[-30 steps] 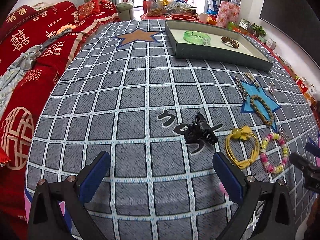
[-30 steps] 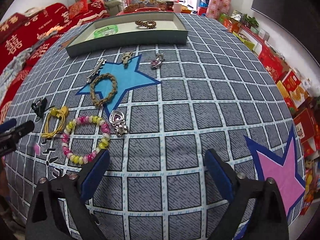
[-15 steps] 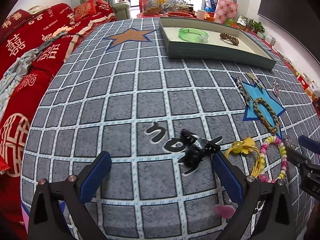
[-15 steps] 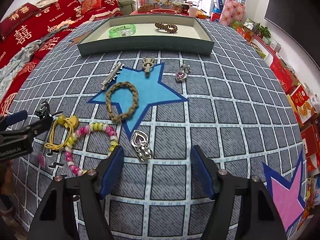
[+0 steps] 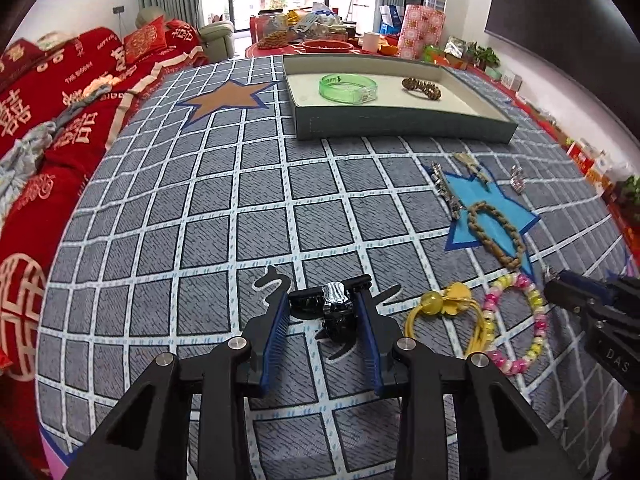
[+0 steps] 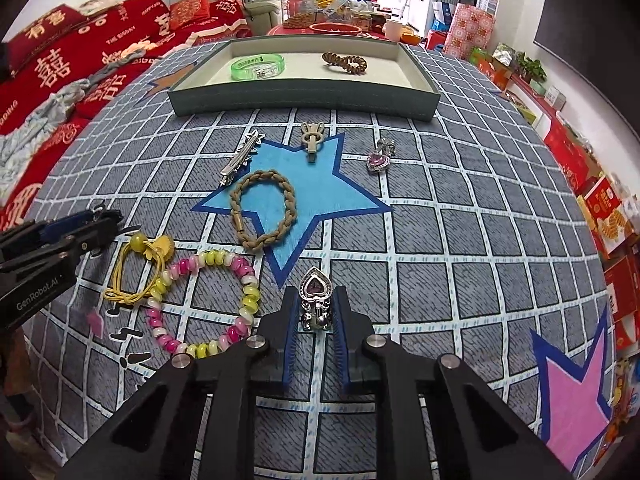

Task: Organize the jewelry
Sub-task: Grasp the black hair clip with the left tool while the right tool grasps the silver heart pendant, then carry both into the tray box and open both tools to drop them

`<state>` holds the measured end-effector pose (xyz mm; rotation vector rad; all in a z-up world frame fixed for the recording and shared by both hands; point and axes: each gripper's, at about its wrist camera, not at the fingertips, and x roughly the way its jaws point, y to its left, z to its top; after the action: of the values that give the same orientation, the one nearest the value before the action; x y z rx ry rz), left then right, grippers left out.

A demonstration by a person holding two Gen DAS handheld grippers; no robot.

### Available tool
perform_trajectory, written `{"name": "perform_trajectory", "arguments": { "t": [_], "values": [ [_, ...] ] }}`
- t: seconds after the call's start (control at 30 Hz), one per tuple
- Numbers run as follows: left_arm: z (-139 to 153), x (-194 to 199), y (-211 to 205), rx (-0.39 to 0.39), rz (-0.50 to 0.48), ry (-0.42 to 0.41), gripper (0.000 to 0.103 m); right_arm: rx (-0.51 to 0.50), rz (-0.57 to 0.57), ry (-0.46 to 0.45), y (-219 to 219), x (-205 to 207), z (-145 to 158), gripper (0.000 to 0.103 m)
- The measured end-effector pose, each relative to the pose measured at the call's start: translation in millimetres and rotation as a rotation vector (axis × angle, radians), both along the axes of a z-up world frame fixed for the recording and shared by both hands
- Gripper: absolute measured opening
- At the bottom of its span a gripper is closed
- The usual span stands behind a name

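Both grippers have just been closing, each with an item between its jaws. The left gripper (image 5: 326, 312) brackets the black claw clip (image 5: 334, 312), which lies on the grey checked cloth (image 5: 160, 220); the blue pads appear to touch the clip's sides, so the grip is judged made. The clip's hinge bar runs crosswise to the fingers, and its body lies along them. The right gripper (image 6: 316, 312) is nearly fully closed on the silver heart clip (image 6: 316, 300). That clip's long axis runs along the fingers, heart end away from the camera, and the pads bear on its lower half. Each item sits directly ahead of its own gripper, so no reach across is needed. The destination, the grey tray (image 6: 300, 102), lies straight ahead at the far side of the cloth and already holds a green bangle (image 6: 258, 67) and a brown coil tie (image 6: 344, 62). The right gripper appears nearer the tray. Between the two grippers lie the yellow hair tie (image 6: 136, 272) and the bead bracelet (image 6: 208, 304). The next move requires a vertical lift before forward travel, to clear the braided bracelet (image 6: 264, 208) ahead on the blue star.
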<state>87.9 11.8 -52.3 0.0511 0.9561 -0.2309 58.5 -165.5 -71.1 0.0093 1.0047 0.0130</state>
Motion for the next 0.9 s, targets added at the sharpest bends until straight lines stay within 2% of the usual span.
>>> {"name": "perform_trajectory", "arguments": {
  "t": [0.57, 0.7, 0.9],
  "values": [
    [58, 4, 13, -0.093, 0.023, -0.068, 0.047, 0.238, -0.076, -0.078, -49, 4, 46, 0.018],
    [74, 15, 12, -0.125, 0.027, -0.080, 0.047, 0.259, -0.077, -0.101, -56, 17, 61, 0.018],
    [93, 40, 3, -0.119, 0.030, -0.115, 0.047, 0.244, -0.053, -0.147, -62, 44, 88, 0.018]
  ]
}}
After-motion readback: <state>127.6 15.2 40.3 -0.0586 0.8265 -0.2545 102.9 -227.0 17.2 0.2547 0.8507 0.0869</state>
